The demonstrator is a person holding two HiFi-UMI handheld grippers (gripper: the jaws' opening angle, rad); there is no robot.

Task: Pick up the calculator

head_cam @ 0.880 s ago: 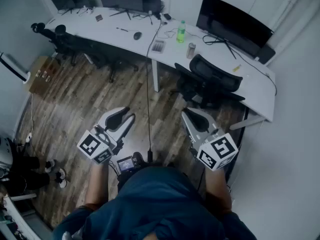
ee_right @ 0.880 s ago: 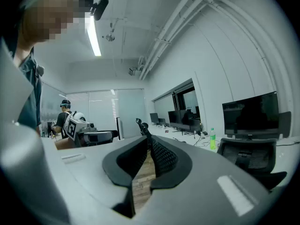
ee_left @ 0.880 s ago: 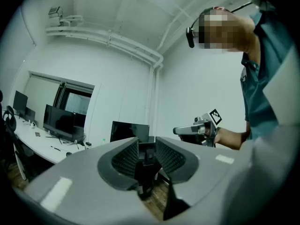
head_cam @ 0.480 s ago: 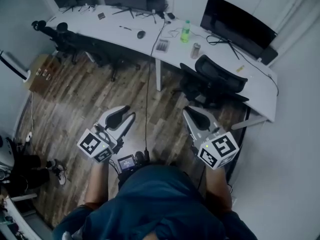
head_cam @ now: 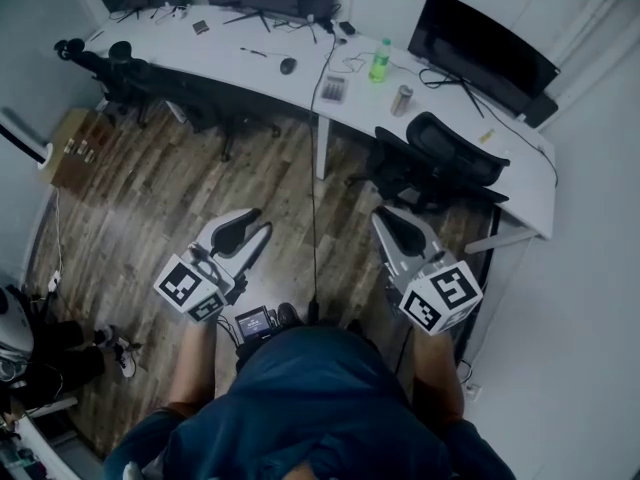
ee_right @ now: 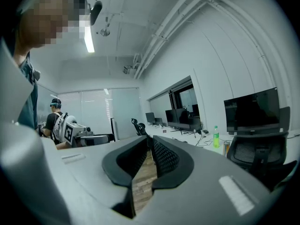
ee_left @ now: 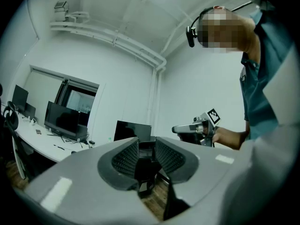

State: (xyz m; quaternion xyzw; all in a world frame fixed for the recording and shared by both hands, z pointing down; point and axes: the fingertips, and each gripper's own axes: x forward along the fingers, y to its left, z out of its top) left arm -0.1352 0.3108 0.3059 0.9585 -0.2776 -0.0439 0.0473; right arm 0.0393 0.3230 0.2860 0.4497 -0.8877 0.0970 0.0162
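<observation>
left gripper [head_cam: 247, 226] and right gripper [head_cam: 386, 218] both closed, empty. calculator [head_cam: 333, 89] lies on desk [head_cam: 240, 63], well ahead of both. risk: jaws arriving unopened would likely shove it toward the nearby can [head_cam: 401, 99].
</observation>
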